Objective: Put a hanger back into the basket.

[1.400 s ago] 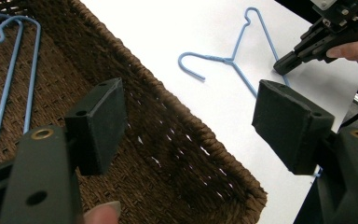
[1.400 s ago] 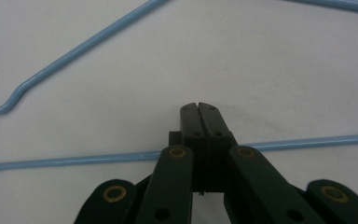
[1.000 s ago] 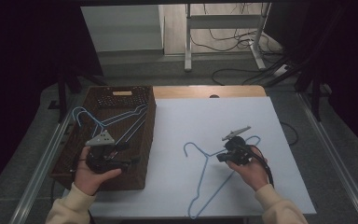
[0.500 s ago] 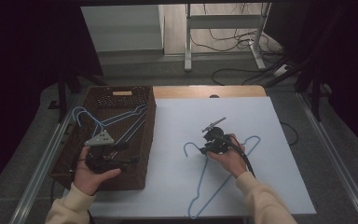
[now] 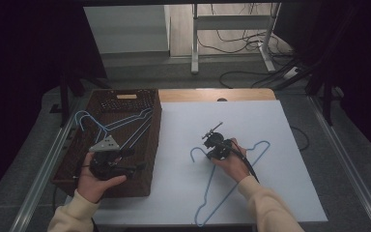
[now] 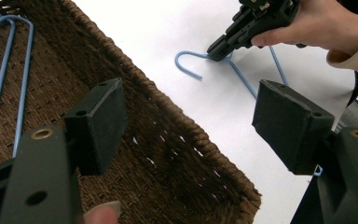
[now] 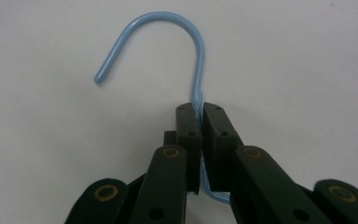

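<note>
- The right gripper [image 7: 199, 116] has its jaws pinched tight on the neck of the blue hanger [image 7: 177, 32], just below the hook, which curls toward 11 o'clock in the right gripper view
- In the high view that hanger [image 5: 232, 186] lies flat on the white bench [image 5: 280, 193], its hook at about 9 o'clock from the right gripper [image 5: 216, 145]
- The left gripper [image 6: 191, 126] hangs with jaws wide and nothing between them, over the near wall of the wicker basket [image 6: 177, 154]
- Two more blue hangers [image 5: 121, 126] rest in the basket [image 5: 147, 159], at about 12 o'clock from the left gripper [image 5: 108, 162]
- The step in hand looks like the grasp before a lift; next the hanger likely has to rise clear of the bench and travel toward 9 o'clock over the basket rim without its long wire catching
</note>
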`<control>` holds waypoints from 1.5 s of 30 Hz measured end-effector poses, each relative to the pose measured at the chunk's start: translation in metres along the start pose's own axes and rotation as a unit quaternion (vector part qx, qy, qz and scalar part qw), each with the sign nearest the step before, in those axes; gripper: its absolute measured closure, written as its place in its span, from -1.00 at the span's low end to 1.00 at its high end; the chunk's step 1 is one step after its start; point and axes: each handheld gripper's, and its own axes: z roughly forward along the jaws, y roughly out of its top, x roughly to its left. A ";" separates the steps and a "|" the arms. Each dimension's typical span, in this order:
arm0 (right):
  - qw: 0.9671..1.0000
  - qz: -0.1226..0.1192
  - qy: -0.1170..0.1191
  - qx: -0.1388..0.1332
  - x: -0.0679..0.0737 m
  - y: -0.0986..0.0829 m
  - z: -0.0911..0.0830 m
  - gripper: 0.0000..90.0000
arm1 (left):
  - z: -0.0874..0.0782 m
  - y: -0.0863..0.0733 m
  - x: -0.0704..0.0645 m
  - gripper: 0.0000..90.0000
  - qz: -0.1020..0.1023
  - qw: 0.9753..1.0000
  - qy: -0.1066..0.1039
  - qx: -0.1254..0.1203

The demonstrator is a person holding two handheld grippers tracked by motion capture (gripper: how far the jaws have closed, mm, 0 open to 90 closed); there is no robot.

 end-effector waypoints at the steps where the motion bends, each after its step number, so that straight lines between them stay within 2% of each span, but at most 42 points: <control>1: 1.000 -0.001 0.000 -0.001 0.000 0.000 0.000 0.92 | 0.000 0.000 0.000 -0.43 0.000 1.000 0.000 0.000; 6: 1.000 -0.002 -0.008 -0.011 0.001 -0.002 -0.004 0.92 | 0.001 0.002 -0.003 -0.42 0.003 1.000 -0.002 -0.004; 8: 1.000 -0.004 -0.010 -0.023 0.001 -0.003 -0.010 0.92 | 0.004 0.003 -0.006 -0.42 0.005 1.000 -0.005 -0.002; 9: 0.999 -0.003 -0.014 -0.040 0.001 -0.005 -0.018 0.92 | 0.006 0.004 -0.007 -0.42 0.008 1.000 -0.007 0.000; 10: 0.999 -0.003 -0.014 -0.040 0.001 -0.005 -0.018 0.92 | 0.008 0.005 -0.010 -0.42 0.010 1.000 -0.009 0.003; 11: 0.998 0.002 -0.014 -0.059 0.000 -0.008 -0.027 0.92 | 0.013 0.007 -0.014 -0.42 0.013 1.000 -0.015 0.006; 16: 0.996 0.013 -0.012 -0.089 -0.002 -0.013 -0.044 0.92 | 0.023 0.010 -0.022 -0.42 0.012 1.000 -0.021 0.016; 22: 0.994 0.020 -0.016 -0.105 -0.003 -0.016 -0.052 0.92 | 0.032 0.015 -0.031 -0.41 0.010 1.000 -0.021 0.021; 27: 0.992 0.026 -0.017 -0.119 -0.004 -0.019 -0.060 0.92 | 0.047 0.022 -0.051 -0.42 0.021 0.998 -0.043 0.035; 28: 0.992 0.029 -0.016 -0.121 -0.004 -0.019 -0.061 0.92 | 0.047 0.022 -0.051 -0.42 0.021 0.998 -0.043 0.035; 31: 0.992 0.031 -0.016 -0.125 -0.005 -0.020 -0.063 0.92 | 0.061 0.025 -0.061 -0.42 0.025 0.997 -0.052 0.050; 32: 0.991 0.032 -0.016 -0.126 -0.005 -0.020 -0.063 0.92 | 0.061 0.025 -0.061 -0.42 0.025 0.997 -0.052 0.050; 35: 0.991 0.032 -0.016 -0.129 -0.005 -0.020 -0.065 0.92 | 0.076 0.026 -0.068 -0.42 0.026 0.995 -0.061 0.068; 40: 0.990 0.032 -0.017 -0.133 -0.005 -0.020 -0.066 0.92 | 0.092 0.027 -0.075 -0.42 0.029 0.993 -0.074 0.082; 41: 0.990 0.036 -0.017 -0.136 -0.005 -0.021 -0.068 0.92 | 0.100 0.027 -0.079 -0.42 0.028 0.993 -0.072 0.088; 44: 0.989 0.038 -0.017 -0.139 -0.004 -0.021 -0.069 0.92 | 0.109 0.027 -0.083 -0.42 0.032 0.993 -0.069 0.096; 45: 0.989 0.038 -0.017 -0.142 -0.004 -0.021 -0.071 0.92 | 0.118 0.027 -0.087 -0.41 0.032 0.992 -0.071 0.100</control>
